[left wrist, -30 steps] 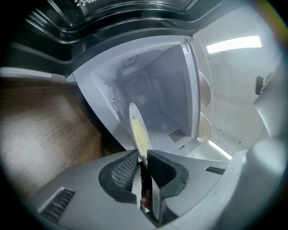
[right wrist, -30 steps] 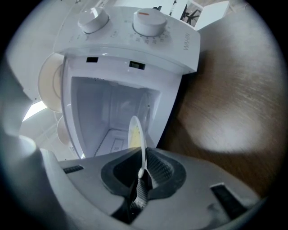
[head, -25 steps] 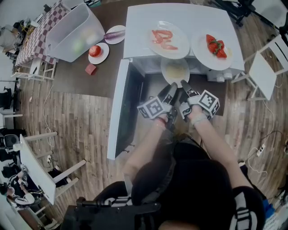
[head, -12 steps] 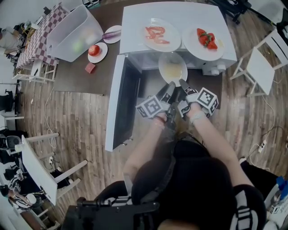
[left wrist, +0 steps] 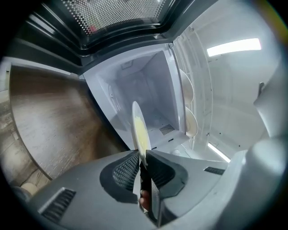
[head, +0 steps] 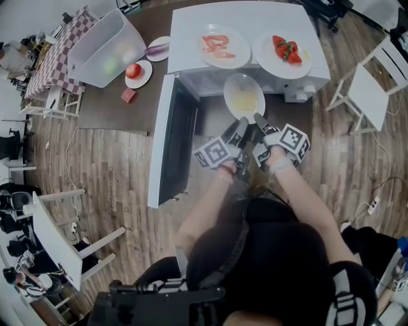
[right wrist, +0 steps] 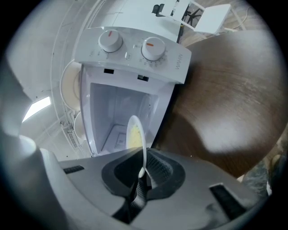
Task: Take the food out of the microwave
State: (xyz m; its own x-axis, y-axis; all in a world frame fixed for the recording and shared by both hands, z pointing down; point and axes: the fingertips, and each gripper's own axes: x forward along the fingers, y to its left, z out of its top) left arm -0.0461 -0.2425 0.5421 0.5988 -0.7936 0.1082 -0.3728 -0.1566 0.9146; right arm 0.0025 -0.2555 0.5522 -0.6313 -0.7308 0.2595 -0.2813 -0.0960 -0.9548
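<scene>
White plate of food at open microwave.
Rim clamped by left gripper and right gripper, right just tightening; panel print illegible.

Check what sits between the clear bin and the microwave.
In the head view, two small plates lie between the clear bin and the microwave: the nearer plate holds a tomato, the farther plate a purple vegetable.
</scene>
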